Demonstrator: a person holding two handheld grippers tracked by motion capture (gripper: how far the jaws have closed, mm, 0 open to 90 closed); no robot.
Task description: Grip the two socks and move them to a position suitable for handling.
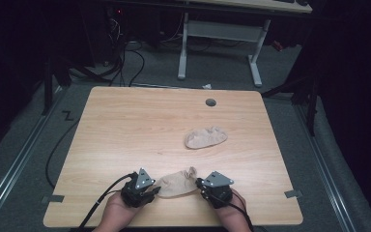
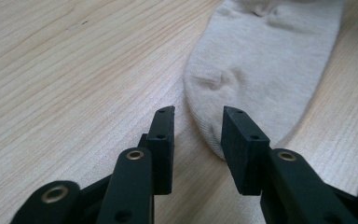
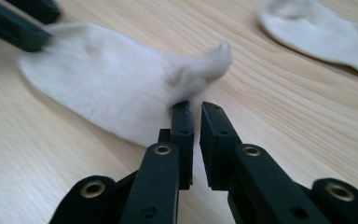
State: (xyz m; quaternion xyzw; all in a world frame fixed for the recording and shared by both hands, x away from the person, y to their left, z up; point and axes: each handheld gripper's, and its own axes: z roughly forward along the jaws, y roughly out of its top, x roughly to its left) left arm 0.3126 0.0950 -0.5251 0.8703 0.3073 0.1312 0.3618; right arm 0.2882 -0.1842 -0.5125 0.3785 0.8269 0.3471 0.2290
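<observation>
A beige sock (image 1: 176,186) lies flat near the bench (image 1: 125,125) front edge, between both tongs. The left tongs (image 2: 198,116) stand released, its toe edge between them. The right tongs (image 3: 195,109), nearly clenched, nip its blurred, puckered edge; the grip itself is hard to make out.

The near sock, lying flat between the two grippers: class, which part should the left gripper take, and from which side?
Probably the rounded end of the near sock that points at the left gripper. That edge already lies between its open jaws, so come in low along the table from the sock's left, with one jaw slid under the flat cloth.
</observation>
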